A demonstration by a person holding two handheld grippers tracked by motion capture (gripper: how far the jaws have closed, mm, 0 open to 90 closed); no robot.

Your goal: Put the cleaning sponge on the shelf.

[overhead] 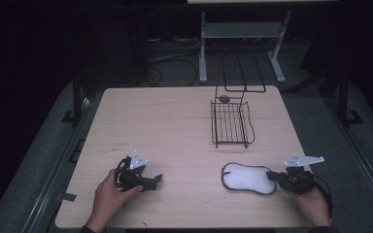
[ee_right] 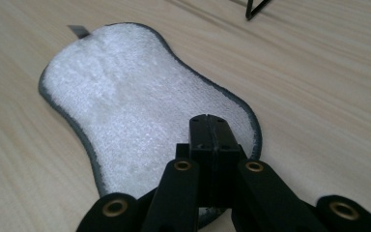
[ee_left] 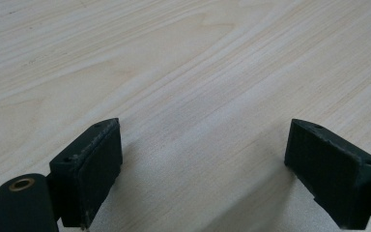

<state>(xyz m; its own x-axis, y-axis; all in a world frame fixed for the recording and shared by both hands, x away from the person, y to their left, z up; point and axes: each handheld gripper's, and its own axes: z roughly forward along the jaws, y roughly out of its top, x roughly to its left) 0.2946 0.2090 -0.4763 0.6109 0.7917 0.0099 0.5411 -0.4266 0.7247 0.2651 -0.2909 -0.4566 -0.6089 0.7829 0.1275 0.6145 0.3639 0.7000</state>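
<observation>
Right gripper point(overhead: 273, 174) touches white pad point(overhead: 249, 178); wire rack point(overhead: 231, 124) beyond.

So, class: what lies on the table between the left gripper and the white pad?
Nothing: in the high view, bare wooden table separates the left gripper from the white pad.

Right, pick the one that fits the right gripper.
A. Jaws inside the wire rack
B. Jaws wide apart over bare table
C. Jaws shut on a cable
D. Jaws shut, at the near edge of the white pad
D: in the right gripper view the right gripper has its jaws pressed together over the near edge of the white pad, far from the wire rack.
</observation>
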